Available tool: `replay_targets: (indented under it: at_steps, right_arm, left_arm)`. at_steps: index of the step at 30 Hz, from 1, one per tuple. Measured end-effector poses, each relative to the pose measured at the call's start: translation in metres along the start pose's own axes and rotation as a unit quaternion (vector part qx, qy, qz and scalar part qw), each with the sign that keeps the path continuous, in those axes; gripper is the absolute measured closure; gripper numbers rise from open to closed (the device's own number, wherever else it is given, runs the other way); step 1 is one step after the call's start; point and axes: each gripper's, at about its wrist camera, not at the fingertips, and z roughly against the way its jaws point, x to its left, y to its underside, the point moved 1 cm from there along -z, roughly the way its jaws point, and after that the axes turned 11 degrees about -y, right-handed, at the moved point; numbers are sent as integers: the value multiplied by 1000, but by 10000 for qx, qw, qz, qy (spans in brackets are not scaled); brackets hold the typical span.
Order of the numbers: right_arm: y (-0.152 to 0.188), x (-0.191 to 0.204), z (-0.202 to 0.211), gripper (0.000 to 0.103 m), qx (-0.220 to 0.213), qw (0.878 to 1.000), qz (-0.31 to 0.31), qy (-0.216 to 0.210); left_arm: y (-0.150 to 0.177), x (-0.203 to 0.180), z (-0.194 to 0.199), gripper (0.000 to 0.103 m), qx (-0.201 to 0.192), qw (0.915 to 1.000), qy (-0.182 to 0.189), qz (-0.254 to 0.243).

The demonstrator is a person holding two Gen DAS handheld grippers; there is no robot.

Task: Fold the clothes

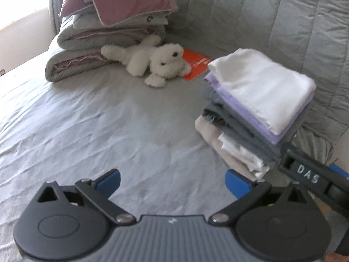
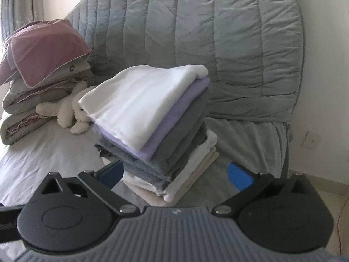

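A stack of folded clothes [image 1: 261, 100] stands on the grey bed sheet [image 1: 87, 120], with a white piece on top, then lilac, grey, white and beige layers. My left gripper [image 1: 173, 182] is open over bare sheet, to the left of the stack's near corner, with nothing between its fingers. In the right wrist view the stack [image 2: 148, 109] leans slightly, and its near lower corner lies between the wide-apart fingers of my right gripper [image 2: 176, 172]. The left blue pad [image 2: 114, 170] sits close against the grey layers; the right pad [image 2: 240, 174] is well apart from the cloth.
A white plush toy [image 1: 152, 63] and an orange booklet [image 1: 196, 65] lie behind the stack. Folded quilts with a pink pillow [image 1: 109, 28] are piled at the back left. A quilted grey cover [image 2: 218, 43] rises behind the bed. A wall socket [image 2: 310, 140] shows at the right.
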Motion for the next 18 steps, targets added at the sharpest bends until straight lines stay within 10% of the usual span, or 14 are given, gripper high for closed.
replay_targets:
  at_steps: [18]
  right_arm:
    - [0,-3,-13,0,55,9995,107,302]
  left_arm:
    - [7,-2,-14,1,90,10000,35,12]
